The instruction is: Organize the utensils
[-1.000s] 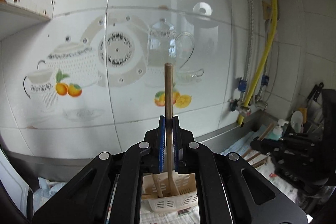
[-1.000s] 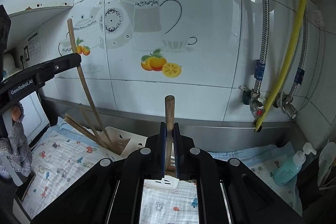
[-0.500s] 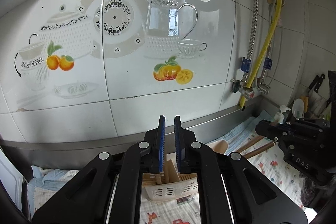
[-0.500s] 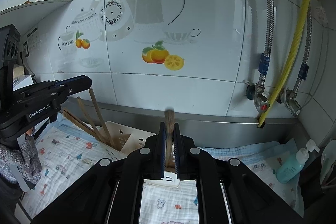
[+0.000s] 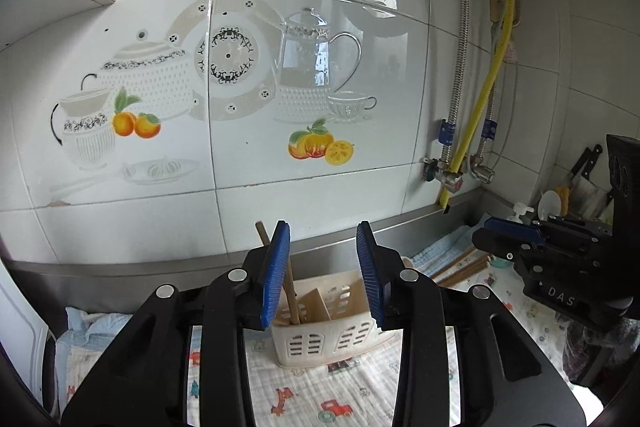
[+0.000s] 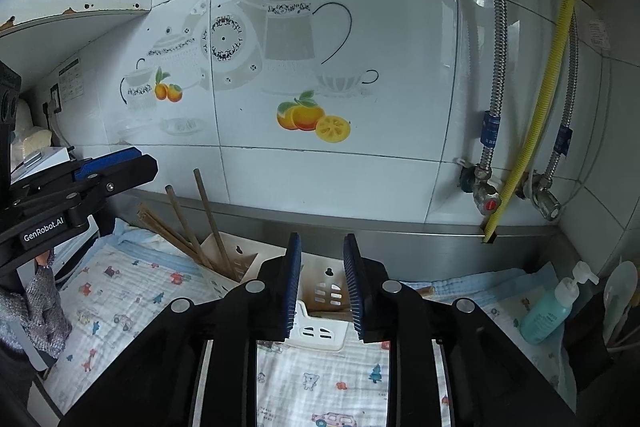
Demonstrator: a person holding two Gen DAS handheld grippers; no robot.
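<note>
A cream plastic utensil caddy (image 5: 332, 339) stands on the patterned cloth against the tiled wall; it also shows in the right wrist view (image 6: 320, 323). My left gripper (image 5: 323, 275) is open and empty just in front of it, with a wooden stick (image 5: 290, 291) standing in the caddy's left compartment behind the left pad. My right gripper (image 6: 321, 279) is open and empty over the caddy's right side. In the right wrist view several wooden sticks (image 6: 208, 223) lean in the caddy's left part. A wooden utensil (image 6: 332, 315) lies in its right compartment.
More wooden utensils (image 5: 460, 267) lie on the cloth right of the caddy. A teal soap bottle (image 6: 552, 311) stands at the right by the corner. Pipes and a yellow hose (image 6: 536, 99) run down the wall. A knife rack (image 5: 588, 179) is far right.
Both grippers lowered toward the caddy, opened and let go of their wooden utensils, which now stand or lie in the caddy.
</note>
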